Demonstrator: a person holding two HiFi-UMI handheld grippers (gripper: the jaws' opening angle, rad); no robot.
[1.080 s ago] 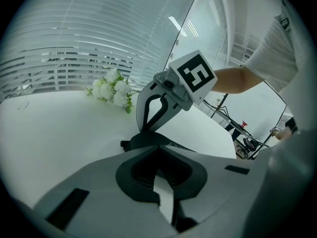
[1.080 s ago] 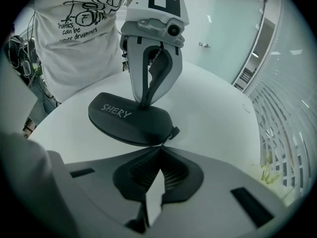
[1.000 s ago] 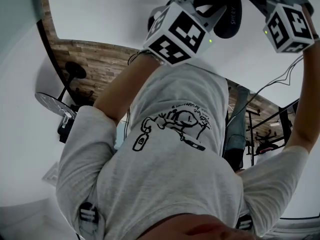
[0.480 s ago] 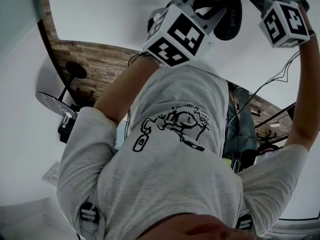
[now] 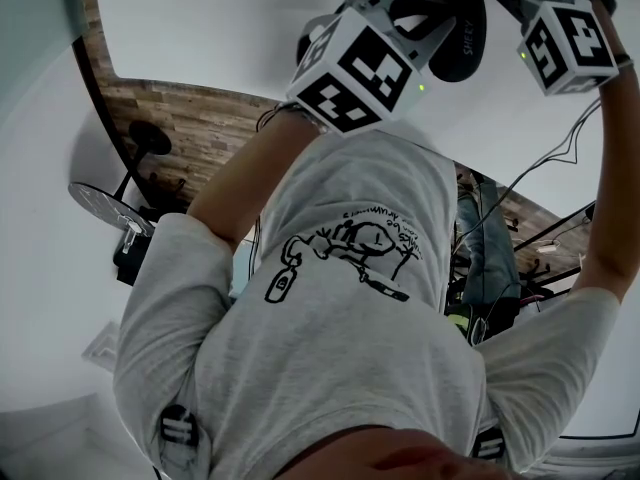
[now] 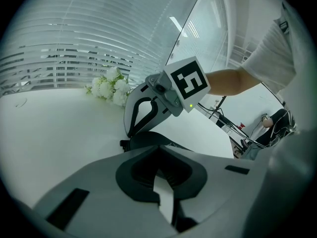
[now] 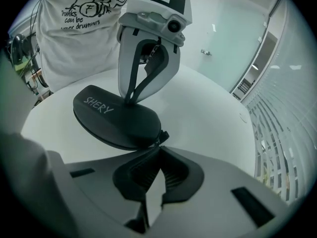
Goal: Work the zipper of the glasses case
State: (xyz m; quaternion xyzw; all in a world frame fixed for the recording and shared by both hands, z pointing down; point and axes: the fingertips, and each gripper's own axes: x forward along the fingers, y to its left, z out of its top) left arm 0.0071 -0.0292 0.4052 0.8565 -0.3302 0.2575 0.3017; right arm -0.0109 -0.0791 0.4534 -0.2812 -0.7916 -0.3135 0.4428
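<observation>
So there's a big white round surface (image 7: 213, 103), and the person working at it is in a grey T-shirt (image 5: 340, 318) with a cartoon print, arms stretched out over it. The left gripper (image 7: 131, 101) comes down steeply from above. Its tongs are pulled together to a point, with the tips planted right on the top face of the glasses case (image 7: 116, 120), touching it rather than clamping around it. The right gripper (image 6: 128, 136) comes in low from the opposite end of the case. Its tongs are squeezed nearly together, with only a thin slit showing, pinched on the zipper pull (image 7: 162, 135). The case itself is black, rounded, zipped-looking, with "SHERY" printed in pale letters on the lid. It lies flat on the surface, not far from the edge on the person's side. A little bunch of white flowers (image 6: 108, 88) sits near the far edge, well apart from the case. The zipper pull is a tiny black tab poking out at the case's end.
</observation>
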